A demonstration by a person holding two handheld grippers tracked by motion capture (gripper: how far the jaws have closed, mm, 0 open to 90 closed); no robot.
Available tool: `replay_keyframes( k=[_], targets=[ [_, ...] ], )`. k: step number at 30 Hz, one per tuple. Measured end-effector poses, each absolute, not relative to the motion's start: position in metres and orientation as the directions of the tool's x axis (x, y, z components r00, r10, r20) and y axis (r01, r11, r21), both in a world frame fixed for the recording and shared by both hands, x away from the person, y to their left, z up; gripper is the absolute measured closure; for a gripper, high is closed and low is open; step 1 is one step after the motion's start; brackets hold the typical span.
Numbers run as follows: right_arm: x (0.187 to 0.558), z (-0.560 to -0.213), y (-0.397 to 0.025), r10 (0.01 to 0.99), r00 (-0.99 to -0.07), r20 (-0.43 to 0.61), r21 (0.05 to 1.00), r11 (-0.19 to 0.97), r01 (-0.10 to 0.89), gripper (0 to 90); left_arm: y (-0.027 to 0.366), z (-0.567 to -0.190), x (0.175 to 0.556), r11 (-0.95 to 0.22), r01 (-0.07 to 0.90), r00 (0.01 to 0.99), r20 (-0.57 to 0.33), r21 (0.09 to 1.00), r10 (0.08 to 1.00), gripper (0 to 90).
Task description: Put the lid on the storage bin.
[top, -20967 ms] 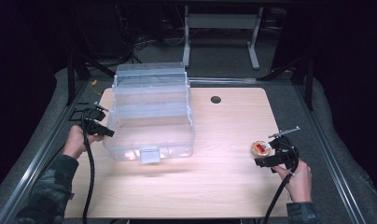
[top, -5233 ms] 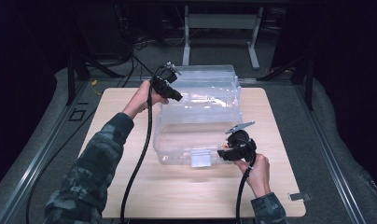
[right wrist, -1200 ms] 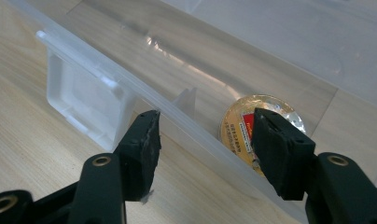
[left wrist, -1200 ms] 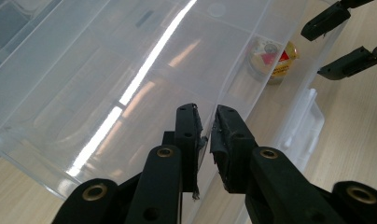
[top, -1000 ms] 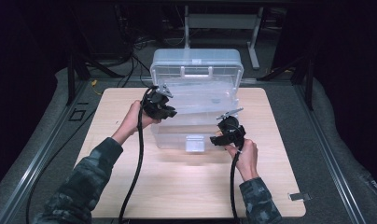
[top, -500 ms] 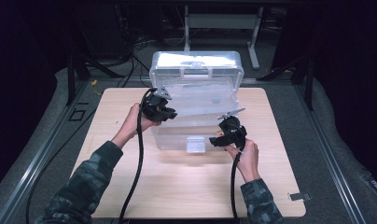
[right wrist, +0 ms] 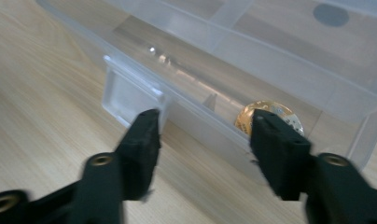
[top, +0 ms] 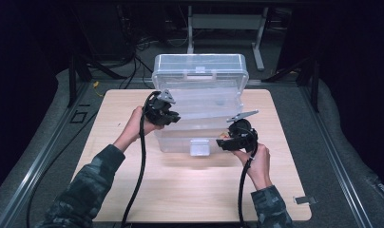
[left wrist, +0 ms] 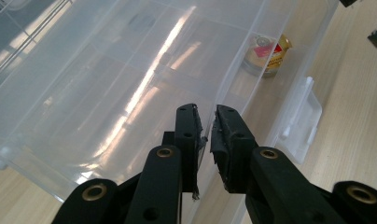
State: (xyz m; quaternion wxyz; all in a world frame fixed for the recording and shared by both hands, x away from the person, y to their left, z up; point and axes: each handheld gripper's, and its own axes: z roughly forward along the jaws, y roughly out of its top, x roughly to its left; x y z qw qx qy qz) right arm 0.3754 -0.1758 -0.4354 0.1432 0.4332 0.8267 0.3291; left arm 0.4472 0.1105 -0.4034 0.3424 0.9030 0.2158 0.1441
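A clear plastic box (top: 180, 141) stands mid-table with its lid (top: 199, 71) swung up at the back. My left gripper (top: 172, 117) is at the box's left side, shut on the lid's thin edge (left wrist: 206, 114). A small gold-topped tin with a red label (left wrist: 266, 52) lies inside the box by its front wall. My right gripper (top: 224, 143) is at the front right, open. Its jaws (right wrist: 205, 119) straddle the front wall, with the tin (right wrist: 270, 116) just behind one and the latch (right wrist: 126, 93) beside the other.
The wooden table (top: 190, 190) has free room in front of the box. A dark round spot (right wrist: 331, 15) shows through the box floor. Grey padded flooring and metal rails surround the table, and a small clip (top: 304, 200) lies at the lower right.
Since 21 s ago the box has come to the middle, its lid has been raised, and the tin has gone from my right gripper into the box. Over the last second nothing visibly moves.
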Motion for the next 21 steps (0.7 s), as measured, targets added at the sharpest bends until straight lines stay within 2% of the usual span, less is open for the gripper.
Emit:
replay_keyframes(
  k=[1,4,11,15,21],
  targets=[
    [0.374,-0.430,-0.175,0.805,-0.592,0.040,0.684,0.409,0.604,54.4,0.110,-0.404,0.446,-0.670,0.290,0.863,0.117,0.683,0.492,79.6],
    [0.373,-0.419,-0.173,0.804,-0.593,0.030,0.720,0.395,0.571,64.9,0.110,-0.405,0.445,-0.669,0.289,0.863,0.117,0.684,0.492,79.6],
    [0.382,-0.396,-0.165,0.804,-0.595,0.011,0.769,0.373,0.519,82.1,0.109,-0.408,0.441,-0.669,0.283,0.863,0.122,0.687,0.490,79.6],
    [0.398,-0.394,-0.163,0.812,-0.583,0.026,0.793,0.338,0.507,87.8,0.109,-0.409,0.439,-0.673,0.271,0.860,0.141,0.689,0.491,79.6],
    [0.418,-0.395,-0.154,0.834,-0.551,0.036,0.816,0.294,0.497,89.9,0.110,-0.411,0.437,-0.672,0.274,0.863,0.132,0.688,0.487,79.8]
  ],
)
